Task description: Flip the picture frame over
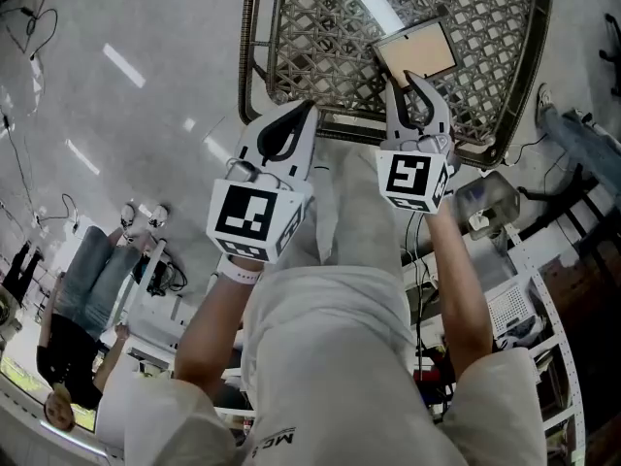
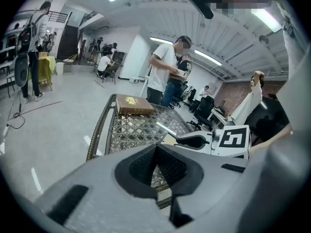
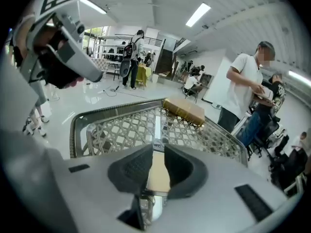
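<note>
Picture frame (image 1: 415,49) flat on lattice table (image 1: 310,27), upper right of head view. Right gripper (image 1: 415,85) over its near edge, jaws narrowly parted, presumably to lift that edge. Left gripper (image 1: 307,110) closed, empty, kept clear at centre.

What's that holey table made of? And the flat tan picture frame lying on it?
The table is a brownish woven lattice with a braided rim, so probably rattan or wicker. A bright light streak on it hints at a glossy clear top, perhaps glass. The picture frame shows a flat, matte tan face, like cardboard or fibreboard, with a thin dark edge. I can't tell whether the edge is wood or plastic.
</note>
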